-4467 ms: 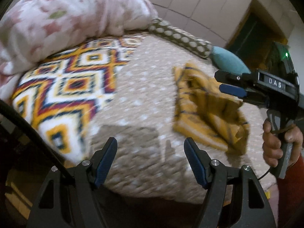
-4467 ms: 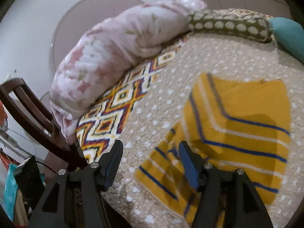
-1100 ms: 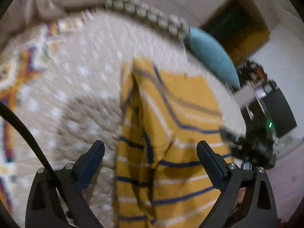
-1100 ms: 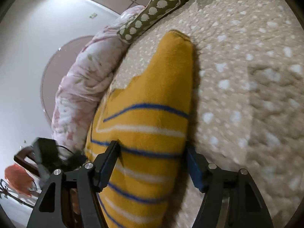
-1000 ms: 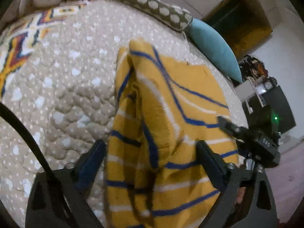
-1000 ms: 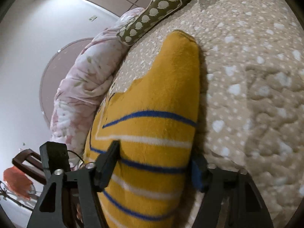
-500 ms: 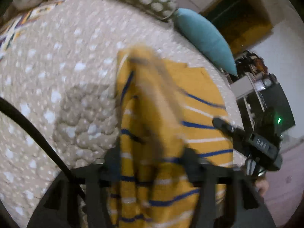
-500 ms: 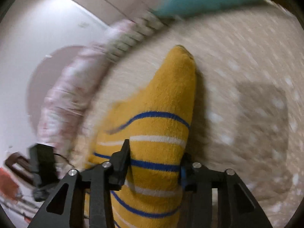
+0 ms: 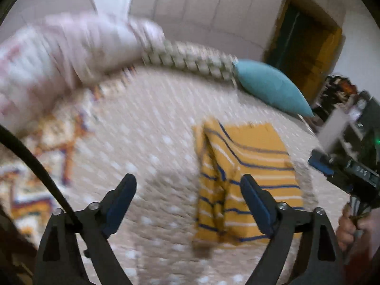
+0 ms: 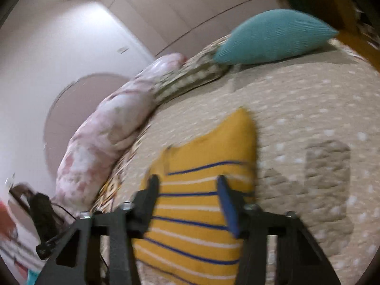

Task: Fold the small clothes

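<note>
In the left wrist view, the left tongs [image 9: 187, 199] stand wide at the lower centre, holding nothing above the dotted beige bedspread [image 9: 147, 128], and the folded yellow striped garment [image 9: 247, 166] lies flat right of centre, below a teal pillow [image 9: 270, 87]. In the right wrist view, the right tongs [image 10: 187, 197] are spread over the garment's lower centre, gripping nothing.

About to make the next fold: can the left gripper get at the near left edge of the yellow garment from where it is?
Probably yes. The left gripper is open above the bedspread, and the garment lies flat just ahead to its right with nothing between. The right gripper sits on the far side, clear of that edge.
</note>
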